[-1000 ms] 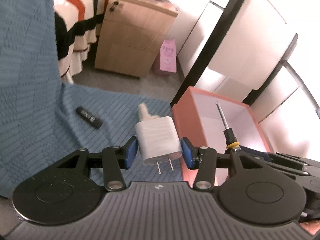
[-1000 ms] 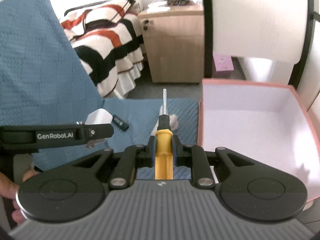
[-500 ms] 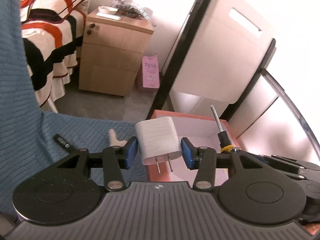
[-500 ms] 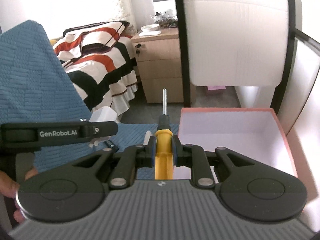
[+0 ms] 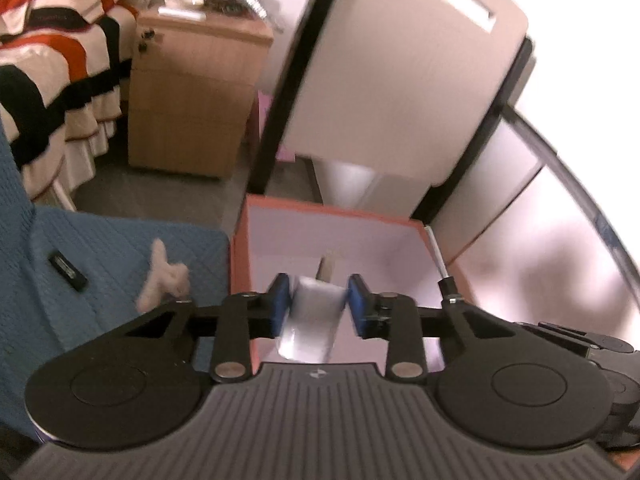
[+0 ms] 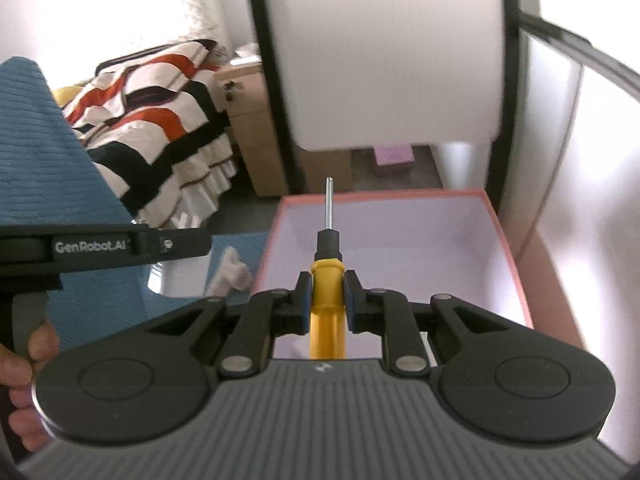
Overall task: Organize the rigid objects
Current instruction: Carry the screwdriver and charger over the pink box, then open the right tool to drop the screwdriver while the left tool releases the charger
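A white plug charger, blurred and turned narrow side on, sits between the blue pads of my left gripper, whose jaws are closing on it. It hangs over the near end of an orange box with a white inside. My right gripper is shut on the yellow handle of a screwdriver, its tip pointing forward over the same box. The screwdriver's shaft shows at the box's right rim in the left wrist view. The left gripper's side crosses the right wrist view, held by a hand.
A blue quilted cloth lies left of the box, with a small black stick and a pale pinkish object on it. Behind stand a wooden nightstand, a striped bed and a black-framed white panel.
Both grippers have moved from over the blue cloth to over the orange box. The left jaws have narrowed, and the charger has turned between them and now looks blurred. The screwdriver stays gripped.
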{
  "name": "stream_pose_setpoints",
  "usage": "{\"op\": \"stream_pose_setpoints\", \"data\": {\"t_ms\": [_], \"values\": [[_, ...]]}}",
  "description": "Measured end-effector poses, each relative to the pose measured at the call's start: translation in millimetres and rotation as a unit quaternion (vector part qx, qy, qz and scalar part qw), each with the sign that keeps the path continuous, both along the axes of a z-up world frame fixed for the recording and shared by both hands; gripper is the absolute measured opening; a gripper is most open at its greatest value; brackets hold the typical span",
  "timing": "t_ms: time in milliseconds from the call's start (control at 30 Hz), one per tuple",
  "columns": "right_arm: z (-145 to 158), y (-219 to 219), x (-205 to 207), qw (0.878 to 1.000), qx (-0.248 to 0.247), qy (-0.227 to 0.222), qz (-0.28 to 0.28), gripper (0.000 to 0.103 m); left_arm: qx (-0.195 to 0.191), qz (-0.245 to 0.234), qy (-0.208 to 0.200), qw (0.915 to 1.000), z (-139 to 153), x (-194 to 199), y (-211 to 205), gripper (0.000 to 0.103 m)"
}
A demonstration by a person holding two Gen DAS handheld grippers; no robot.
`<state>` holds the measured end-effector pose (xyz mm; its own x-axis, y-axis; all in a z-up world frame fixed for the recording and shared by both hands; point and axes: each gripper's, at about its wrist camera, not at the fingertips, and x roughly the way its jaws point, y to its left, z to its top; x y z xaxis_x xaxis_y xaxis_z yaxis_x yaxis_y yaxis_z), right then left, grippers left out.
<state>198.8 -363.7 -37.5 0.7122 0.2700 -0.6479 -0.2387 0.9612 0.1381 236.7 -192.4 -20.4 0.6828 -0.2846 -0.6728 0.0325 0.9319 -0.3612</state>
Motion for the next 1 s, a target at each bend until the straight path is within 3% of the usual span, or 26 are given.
{"op": "stream_pose_setpoints", "data": {"t_ms": [100,533,700,1000], "values": [[-18.2,-17.7,2.7,1.000,-0.002,0.016,-0.013,0.019,-0.007,-0.007,0.019,0.9998,-23.1,5.1,-14.9,0.027],[-102.4,-70.1,21.9,0.994,-0.029,0.088,-0.061,0.020,0.020,-0.025,0.072,0.9969,-94.2,19.7,-50.5,0.026],[-118.7,-76.5,27.2,0.992,-0.026,0.101,-0.070,0.016,0.026,-0.023,0.077,0.9965,-102.0,22.8,-46.1,0.027],[-115.0,-83.7,28.5,0.992,-0.015,0.096,-0.079,0.016,0.022,-0.008,0.067,0.9975,-92.9,25.9,-28.0,0.027]]}}
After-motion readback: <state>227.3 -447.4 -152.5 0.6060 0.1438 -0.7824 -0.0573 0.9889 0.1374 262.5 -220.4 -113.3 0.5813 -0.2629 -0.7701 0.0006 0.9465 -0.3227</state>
